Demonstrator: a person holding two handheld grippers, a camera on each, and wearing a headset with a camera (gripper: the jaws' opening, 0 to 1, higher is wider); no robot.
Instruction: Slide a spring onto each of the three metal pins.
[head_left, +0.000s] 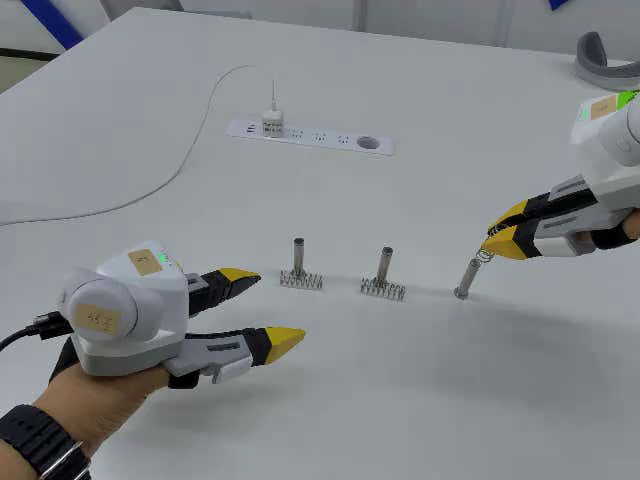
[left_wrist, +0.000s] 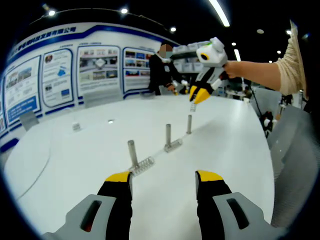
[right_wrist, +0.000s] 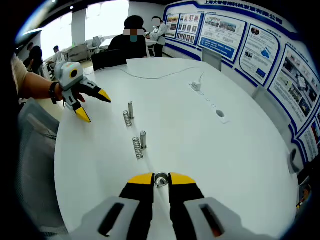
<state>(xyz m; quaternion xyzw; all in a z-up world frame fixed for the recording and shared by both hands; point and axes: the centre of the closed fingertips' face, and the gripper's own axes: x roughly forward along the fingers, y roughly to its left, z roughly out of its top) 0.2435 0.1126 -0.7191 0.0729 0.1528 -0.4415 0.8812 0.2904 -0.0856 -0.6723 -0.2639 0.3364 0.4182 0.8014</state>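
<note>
1. The white table (head_left: 420, 390) bears three metal pins in a row. They are the left pin (head_left: 298, 254), the middle pin (head_left: 384, 264) and the right pin (head_left: 467, 278). Each is a short grey rod that stands on its end.
2. There are three springs, all small grey coils. The first spring (head_left: 301, 281) lies flat at the foot of the left pin. The second spring (head_left: 383, 290) lies flat at the foot of the middle pin. Both are beside their pins, not around them.
3. The right gripper (head_left: 496, 240) has its jaws narrow and pinches the third spring (head_left: 484, 256) between the yellow tips. This spring hangs just over the top of the right pin; I cannot tell if it touches it.
4. The left gripper (head_left: 272, 306) has its jaws wide apart and holds nothing. It is low over the table, near the left pin but apart from it.
5. On the far side lies one white power strip (head_left: 310, 135), with one plug in it and one cable (head_left: 190, 150).
</note>
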